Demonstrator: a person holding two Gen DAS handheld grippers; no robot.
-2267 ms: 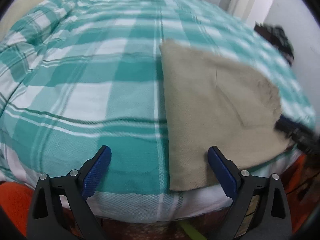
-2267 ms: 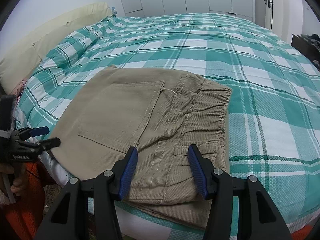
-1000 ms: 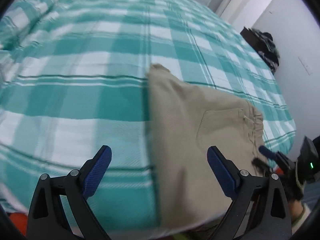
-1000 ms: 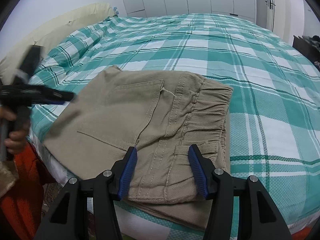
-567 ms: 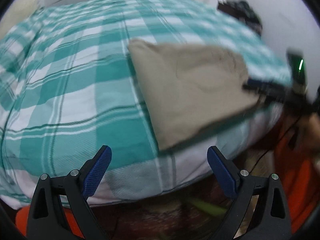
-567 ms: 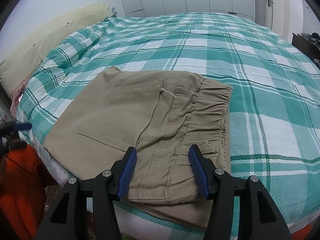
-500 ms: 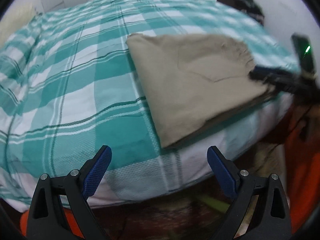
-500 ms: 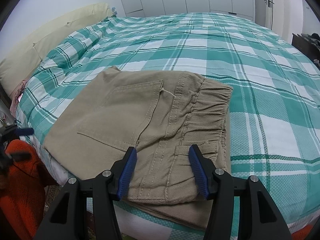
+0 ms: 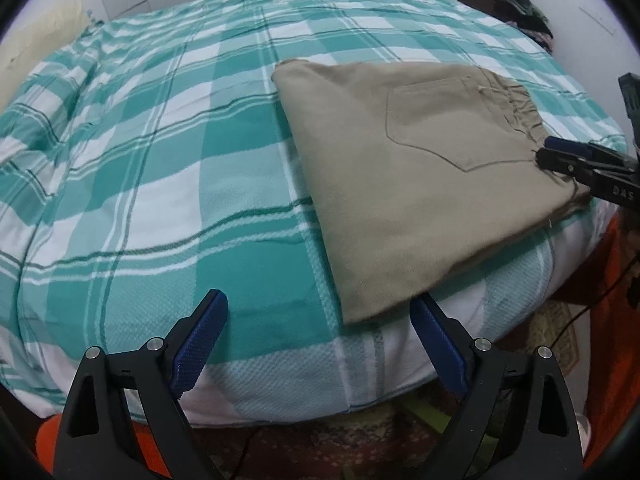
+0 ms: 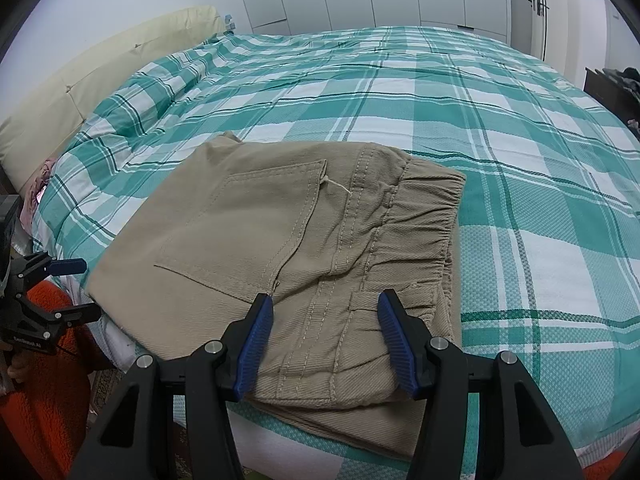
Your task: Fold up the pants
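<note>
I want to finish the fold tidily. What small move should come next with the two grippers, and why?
Probably withdraw the right gripper from over the waistband. The pants already lie as a folded stack near the edge of the checked bedspread. The right jaws are apart, with waistband cloth between them, and do not seem to pinch it. The left gripper hangs open, off the cloth.
</note>
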